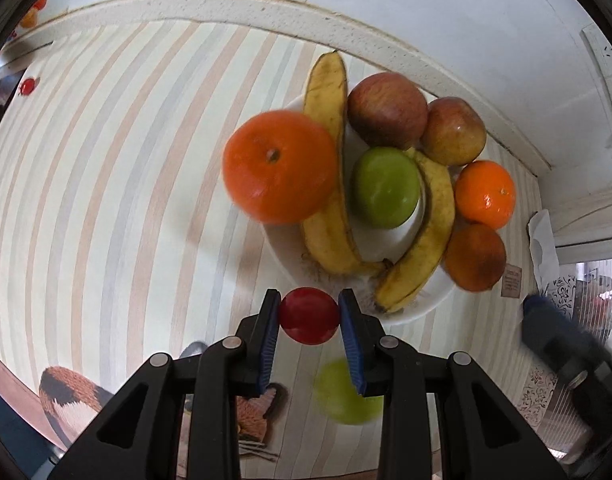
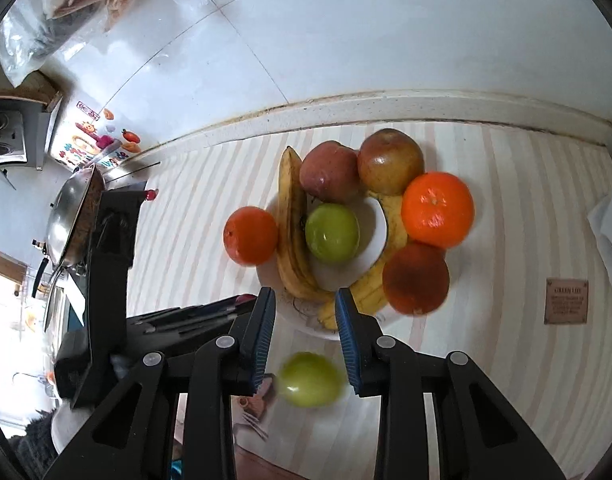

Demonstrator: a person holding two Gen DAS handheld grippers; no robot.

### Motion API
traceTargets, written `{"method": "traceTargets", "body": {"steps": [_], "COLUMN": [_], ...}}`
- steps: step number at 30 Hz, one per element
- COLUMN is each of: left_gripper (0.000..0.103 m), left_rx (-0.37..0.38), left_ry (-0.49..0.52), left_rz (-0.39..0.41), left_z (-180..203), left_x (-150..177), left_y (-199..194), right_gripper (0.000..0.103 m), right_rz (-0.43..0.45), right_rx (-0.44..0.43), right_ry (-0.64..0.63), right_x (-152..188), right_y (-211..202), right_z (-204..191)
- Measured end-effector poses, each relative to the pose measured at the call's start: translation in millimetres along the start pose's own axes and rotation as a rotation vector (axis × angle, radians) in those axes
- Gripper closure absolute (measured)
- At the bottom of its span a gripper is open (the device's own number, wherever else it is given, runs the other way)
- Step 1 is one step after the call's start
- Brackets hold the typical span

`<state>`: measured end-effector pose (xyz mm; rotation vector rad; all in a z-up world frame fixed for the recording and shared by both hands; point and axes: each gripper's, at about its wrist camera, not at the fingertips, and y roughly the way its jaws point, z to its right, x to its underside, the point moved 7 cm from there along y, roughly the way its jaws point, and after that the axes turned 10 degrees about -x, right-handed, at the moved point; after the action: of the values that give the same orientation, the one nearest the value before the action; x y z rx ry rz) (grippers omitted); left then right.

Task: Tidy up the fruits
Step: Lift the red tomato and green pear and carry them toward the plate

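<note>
- Left wrist view: shows the left gripper (image 1: 309, 316) with jaws closed on a small round red fruit (image 1: 309, 316), pinched at its widest part between the blue pads (image 1: 348, 312), just on the near side of the white plate (image 1: 426, 308).
- Reads as a carry toward the plate, judging by the fruit held clear of the striped table (image 1: 106, 200) and aimed at the pile.
- Finds the plate already crowded: a large orange (image 1: 280, 166) overhanging its left rim, two bananas (image 1: 330, 184) curved round a green apple (image 1: 386, 186), which sits in a small white bowl (image 1: 390, 240) at the plate's middle.
- Adds two red apples (image 1: 388, 110) at the plate's far side and two more oranges (image 1: 486, 194) along its right rim.
- Leaves little bare room, so probably calls for a gentle set-down near the plate's front edge, lest the small fruit roll off.
- Right wrist view: shows the right gripper (image 2: 304, 320) with jaws standing narrowly apart, nothing pressed between the pads.
- Places a loose green fruit (image 2: 312, 378), blurred, on the table in front of the plate, beneath the gripper and apart from its pads.
- Suggests this fruit as the likely next pick, being the only one near the plate not on it.
- Cannot tell whether the red fruit is a tomato or a plum.
</note>
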<state>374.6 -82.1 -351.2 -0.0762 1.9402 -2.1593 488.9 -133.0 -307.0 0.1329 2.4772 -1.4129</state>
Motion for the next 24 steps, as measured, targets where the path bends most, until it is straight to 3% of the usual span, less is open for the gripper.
{"method": "traceTargets", "body": {"steps": [2, 7, 11, 16, 24], "left_gripper": [0.076, 0.076, 0.076, 0.076, 0.076], "left_rx": [-0.015, -0.059, -0.097, -0.070, -0.047], "left_ry": [-0.004, -0.060, -0.103, -0.090, 0.053], "left_rz": [-0.001, -0.029, -0.062, -0.096, -0.101], "left_z": [-11.1, -56.5, -94.8, -115.5, -105.2], "left_x": [11.2, 42.1, 61.3, 76.7, 78.0], "left_y": [-0.2, 1.5, 5.2, 5.5, 7.1], "right_gripper": [0.041, 0.041, 0.041, 0.041, 0.037], "right_rz": [-0.048, -0.177, -0.271, -0.232, -0.342], "right_rx": [-0.017, -0.105, -0.055, -0.016, -0.037], "right_ry": [0.047, 0.062, -0.001, -0.011, -0.039], "right_x": [27.9, 86.5, 116.8, 142.9, 177.8], "right_y": [13.9, 68.4, 103.9, 87.2, 91.7], "right_z": [4.7, -18.5, -34.3, -41.0, -72.4]}}
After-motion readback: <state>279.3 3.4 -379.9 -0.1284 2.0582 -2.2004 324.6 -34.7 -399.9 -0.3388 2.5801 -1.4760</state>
